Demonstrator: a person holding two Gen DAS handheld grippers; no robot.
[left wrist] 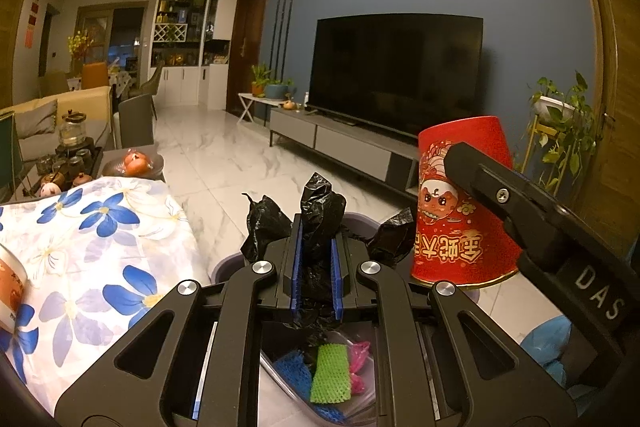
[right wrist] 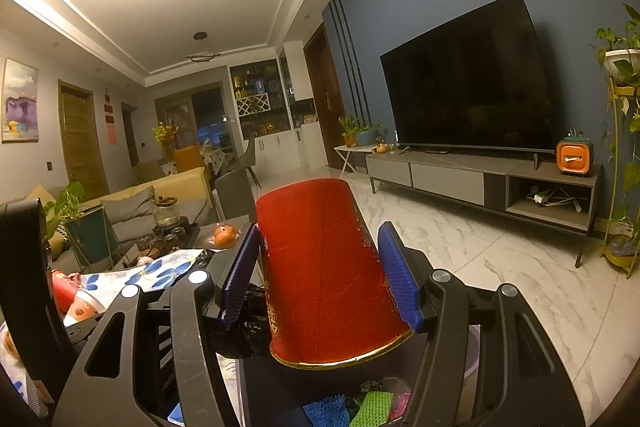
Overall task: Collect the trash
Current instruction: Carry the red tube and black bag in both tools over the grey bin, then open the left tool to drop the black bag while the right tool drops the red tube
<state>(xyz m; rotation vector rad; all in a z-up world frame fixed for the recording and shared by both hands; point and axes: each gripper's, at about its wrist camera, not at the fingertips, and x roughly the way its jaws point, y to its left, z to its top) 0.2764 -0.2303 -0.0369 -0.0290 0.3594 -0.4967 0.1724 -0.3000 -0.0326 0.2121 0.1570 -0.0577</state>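
Observation:
My left gripper [left wrist: 317, 269] is shut on a fold of the black trash bag [left wrist: 320, 215] that lines a grey bin [left wrist: 230, 263] below it. Green, blue and pink foam nets [left wrist: 331, 371] lie inside the bag under the gripper. My right gripper [right wrist: 320, 271] is shut on a red paper cup [right wrist: 320, 267], held upside down with its gold rim low over the bin opening. In the left wrist view the same red paper cup [left wrist: 464, 199] hangs at the right, held by the right gripper's black finger [left wrist: 472, 167].
A table with a blue-flowered cloth [left wrist: 92, 251] stands at the left, with a paper cup [left wrist: 10, 291] at its edge and a tea set [left wrist: 68, 163] behind. A TV cabinet [right wrist: 480, 179] and plant stand [right wrist: 620, 147] line the far wall across open marble floor [right wrist: 520, 287].

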